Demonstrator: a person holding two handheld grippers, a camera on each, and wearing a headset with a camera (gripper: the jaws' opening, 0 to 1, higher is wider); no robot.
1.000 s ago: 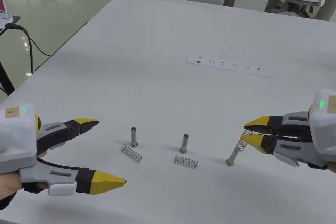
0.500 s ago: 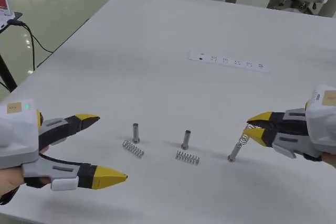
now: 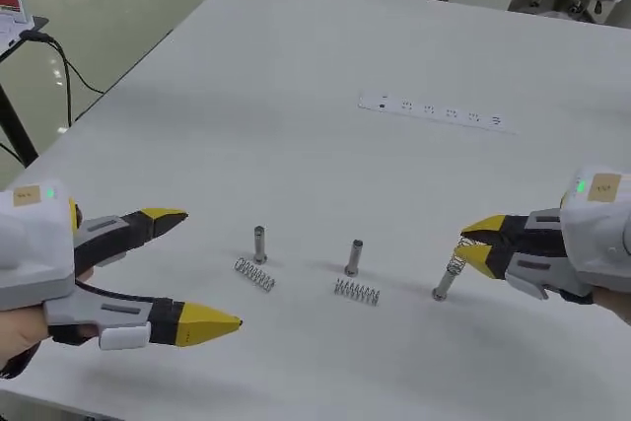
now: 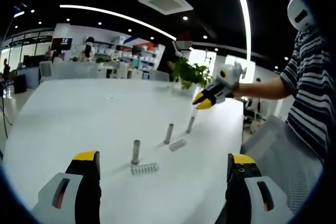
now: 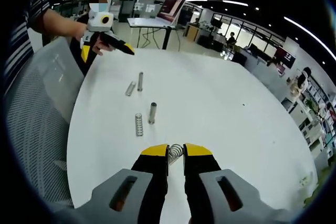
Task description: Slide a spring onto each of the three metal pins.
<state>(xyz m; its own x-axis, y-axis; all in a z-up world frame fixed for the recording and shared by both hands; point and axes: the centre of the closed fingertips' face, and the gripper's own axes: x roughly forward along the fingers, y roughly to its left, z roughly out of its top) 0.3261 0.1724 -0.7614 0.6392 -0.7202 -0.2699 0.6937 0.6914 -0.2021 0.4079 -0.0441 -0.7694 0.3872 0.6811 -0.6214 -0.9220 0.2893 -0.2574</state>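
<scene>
Three short metal pins stand in a row on the white table: the left pin (image 3: 259,242), the middle pin (image 3: 354,256) and the right pin (image 3: 443,286), which leans. Loose springs lie by the left pin (image 3: 254,274) and the middle pin (image 3: 356,292). My right gripper (image 3: 473,244) is shut on a third spring (image 3: 455,265) at the leaning pin's top end. That spring (image 5: 176,152) sits between the yellow tips in the right gripper view. My left gripper (image 3: 197,269) is wide open and empty, left of the row. In the left gripper view the pins (image 4: 136,152) lie ahead.
A white power strip (image 3: 436,112) lies flat further back on the table (image 3: 296,96). The table's left edge runs along a shiny floor with a black cable (image 3: 69,76). A person's striped sleeve (image 4: 307,87) is behind the right gripper.
The head camera has shifted a little. The right gripper still holds the spring at the top of the leaning pin. The left gripper stays open in about the same place.
</scene>
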